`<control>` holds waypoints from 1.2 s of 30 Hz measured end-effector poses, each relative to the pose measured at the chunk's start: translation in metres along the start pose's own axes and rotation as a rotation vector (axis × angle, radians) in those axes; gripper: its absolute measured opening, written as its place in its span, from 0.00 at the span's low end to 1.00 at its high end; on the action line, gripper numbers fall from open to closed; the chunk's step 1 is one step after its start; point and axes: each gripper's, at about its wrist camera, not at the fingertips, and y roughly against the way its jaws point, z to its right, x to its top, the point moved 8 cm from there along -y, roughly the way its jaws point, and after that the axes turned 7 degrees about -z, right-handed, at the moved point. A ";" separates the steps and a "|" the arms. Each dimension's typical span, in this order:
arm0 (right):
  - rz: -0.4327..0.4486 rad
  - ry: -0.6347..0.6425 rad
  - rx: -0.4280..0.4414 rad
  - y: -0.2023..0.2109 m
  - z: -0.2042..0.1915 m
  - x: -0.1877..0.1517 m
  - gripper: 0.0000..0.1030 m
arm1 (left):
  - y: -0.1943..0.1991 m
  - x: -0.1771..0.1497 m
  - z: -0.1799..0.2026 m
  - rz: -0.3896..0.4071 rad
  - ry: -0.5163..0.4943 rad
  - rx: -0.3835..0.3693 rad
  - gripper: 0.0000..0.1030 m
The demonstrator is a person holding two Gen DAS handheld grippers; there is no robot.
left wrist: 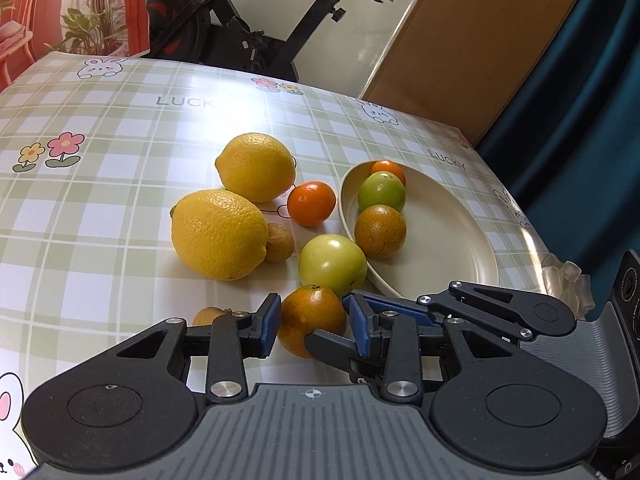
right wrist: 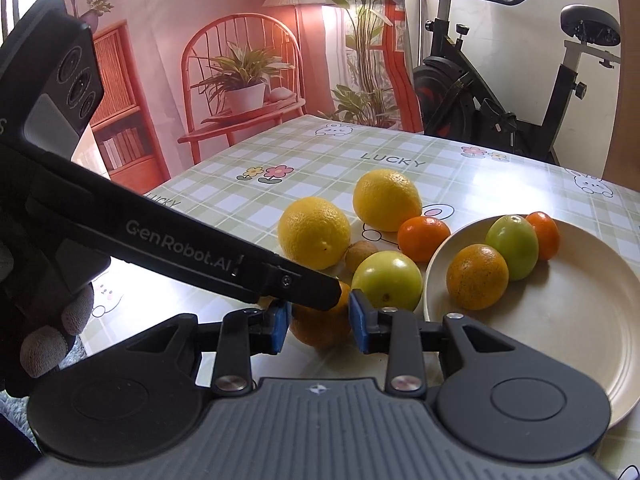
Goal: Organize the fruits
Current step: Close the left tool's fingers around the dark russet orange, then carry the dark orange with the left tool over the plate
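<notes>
The left claw (left wrist: 314,320) pinches the loose orange (left wrist: 308,314), its blue pads (left wrist: 272,318) lying against the fruit's two sides low on the checked tablecloth (left wrist: 120,140). The right claw (right wrist: 320,324) reaches in from the left claw's right and is closed on the same orange. In the right wrist view its own pads (right wrist: 280,326) sit against the fruit's flanks, and one black finger of the left claw crosses over the top of it. A gloved hand (right wrist: 52,320) grips the left claw's handle.

Just ahead of both claws, almost touching the orange, stands a pale green fruit (left wrist: 332,264). Ahead and to the right of the left claw lies the cream plate (left wrist: 440,240). Along the plate's far-left rim sit a dull speckled orange (left wrist: 380,231), a green fruit (left wrist: 381,191) and a small bright orange (left wrist: 388,168).

Ahead and to the left of the left claw rest two lemons, the near lemon (left wrist: 219,234) and the far lemon (left wrist: 256,166). A small brown fruit (left wrist: 279,242) touches the near lemon. A bright tangerine (left wrist: 311,203) sits between the far lemon and the plate. Another brown fruit (left wrist: 208,314) peeks out just left of the left claw's left finger. Beyond the table stands an exercise bike (left wrist: 280,40)
</notes>
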 end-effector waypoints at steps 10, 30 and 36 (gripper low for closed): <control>-0.040 -0.039 0.024 -0.006 0.004 -0.007 0.43 | -0.005 -0.004 0.005 -0.004 -0.011 0.018 0.38; -0.086 -0.125 0.073 -0.008 0.015 -0.018 0.44 | -0.008 -0.014 0.018 0.001 -0.051 0.040 0.41; -0.086 -0.126 0.074 -0.009 0.015 -0.018 0.44 | -0.009 -0.016 0.018 -0.002 -0.050 0.041 0.42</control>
